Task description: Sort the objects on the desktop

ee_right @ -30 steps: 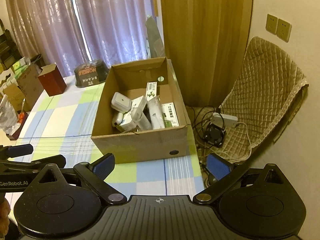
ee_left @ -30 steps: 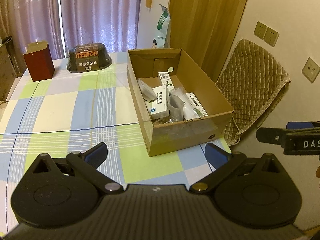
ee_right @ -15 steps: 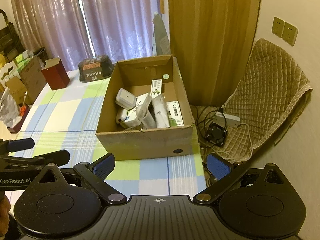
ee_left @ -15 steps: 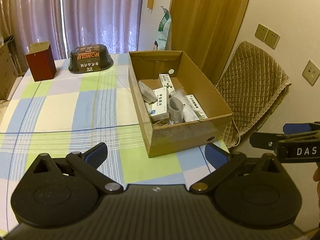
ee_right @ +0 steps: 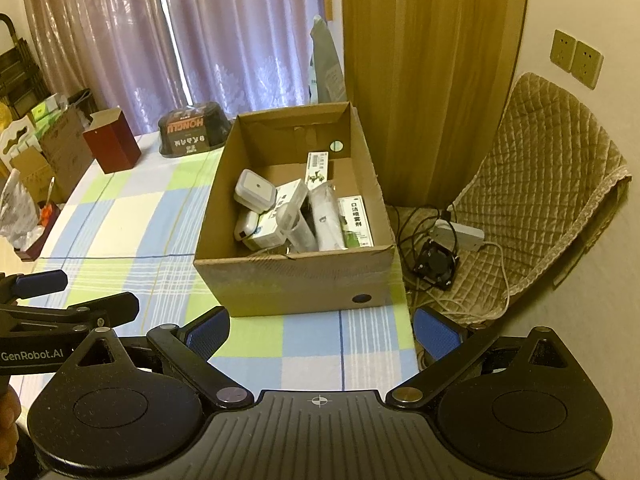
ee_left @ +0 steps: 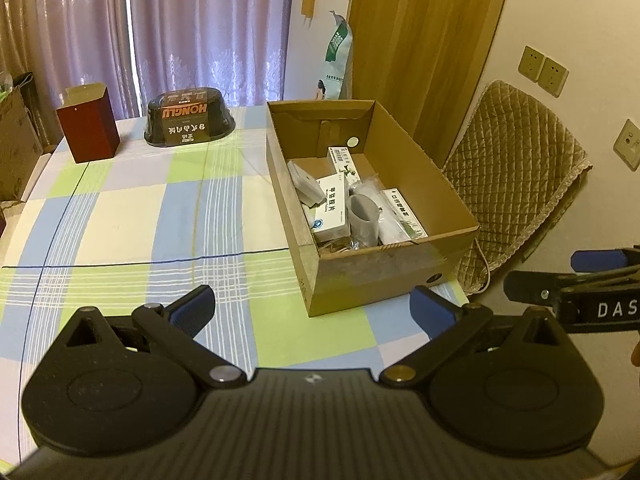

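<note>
Hovering above the checked-cloth bench (ee_left: pixel 132 216), I hold my left gripper (ee_left: pixel 312 308) and right gripper (ee_right: pixel 320 332) with jaws spread wide, both empty. The open brown cardboard box (ee_right: pixel 296 280) sits at the bench's right edge, packed with white medicine cartons (ee_left: pixel 331 208), a grey plastic cup (ee_left: pixel 363 219) and a small white lidded case (ee_right: pixel 255 190). These look light and stiff; the thin cartons would crush if squeezed hard, so I would pinch them across their narrow sides. The smooth cup looks likely to slip.

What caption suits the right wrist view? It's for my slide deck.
Open right gripper hovers before a cardboard box filled with small packages on a checked tablecloth.
</note>
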A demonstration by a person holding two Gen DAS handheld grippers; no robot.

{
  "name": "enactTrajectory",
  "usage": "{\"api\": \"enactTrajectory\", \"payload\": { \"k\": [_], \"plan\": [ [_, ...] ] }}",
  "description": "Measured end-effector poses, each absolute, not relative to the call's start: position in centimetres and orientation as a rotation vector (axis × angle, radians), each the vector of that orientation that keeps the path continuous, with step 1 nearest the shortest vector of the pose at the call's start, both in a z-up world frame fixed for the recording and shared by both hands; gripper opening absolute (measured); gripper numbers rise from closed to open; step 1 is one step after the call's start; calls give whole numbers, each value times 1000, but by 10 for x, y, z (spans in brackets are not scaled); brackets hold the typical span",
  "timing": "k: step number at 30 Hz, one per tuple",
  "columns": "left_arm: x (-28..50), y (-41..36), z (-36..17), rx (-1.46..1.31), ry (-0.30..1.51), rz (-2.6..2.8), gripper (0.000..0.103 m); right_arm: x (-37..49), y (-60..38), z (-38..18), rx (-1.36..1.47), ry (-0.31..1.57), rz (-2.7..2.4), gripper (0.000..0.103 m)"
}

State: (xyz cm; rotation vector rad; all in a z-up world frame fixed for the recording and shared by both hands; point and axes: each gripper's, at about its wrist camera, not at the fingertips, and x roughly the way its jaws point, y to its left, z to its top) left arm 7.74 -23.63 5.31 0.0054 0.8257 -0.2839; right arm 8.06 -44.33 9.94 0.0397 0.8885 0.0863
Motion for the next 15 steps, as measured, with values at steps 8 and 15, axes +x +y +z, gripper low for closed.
{"api": "enactTrajectory", "payload": {
  "k": [8,15],
  "plan": [
    [80,-237,50,13,838,-290,102,83,-445,98,42,895,84,100],
    [80,-239,48,22,836,-292,102,85,-446,98,44,898,80,100]
  ]
}}
